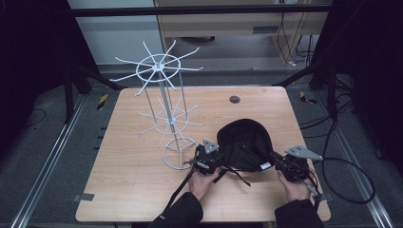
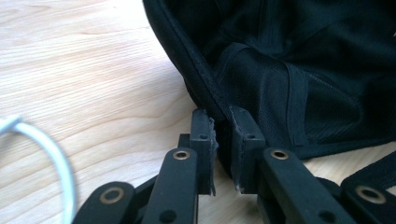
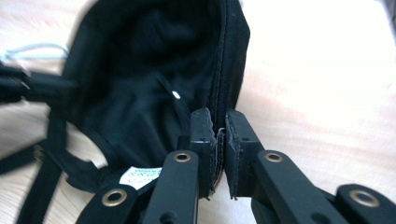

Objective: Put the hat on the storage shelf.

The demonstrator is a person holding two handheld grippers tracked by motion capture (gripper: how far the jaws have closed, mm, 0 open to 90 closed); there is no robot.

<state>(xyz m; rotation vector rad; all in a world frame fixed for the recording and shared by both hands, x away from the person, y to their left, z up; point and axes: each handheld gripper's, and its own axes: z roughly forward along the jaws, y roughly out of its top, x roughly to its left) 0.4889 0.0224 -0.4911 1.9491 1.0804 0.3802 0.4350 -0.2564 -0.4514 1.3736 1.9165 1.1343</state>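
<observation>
A black cap [image 1: 244, 142] lies upside down on the wooden table [image 1: 142, 180], its straps trailing toward the front edge. My left gripper [image 1: 212, 159] holds the cap's left rim; in the left gripper view the jaws pinch the stitched rim [image 2: 205, 88] of the cap between the pads [image 2: 205, 140]. My right gripper [image 1: 280, 164] holds the cap's right rim, and the right gripper view shows its pads [image 3: 205, 135] pressed on the cap's edge band [image 3: 224, 70]. A white label [image 3: 140, 176] sits inside the cap near the right jaws.
A white wire rack [image 1: 164, 95] with two tiers of spokes stands on a ring base [image 1: 179, 154] just left of the left gripper. A small dark round hole [image 1: 235, 99] marks the table's far side. Cables [image 1: 351, 180] trail off the right edge.
</observation>
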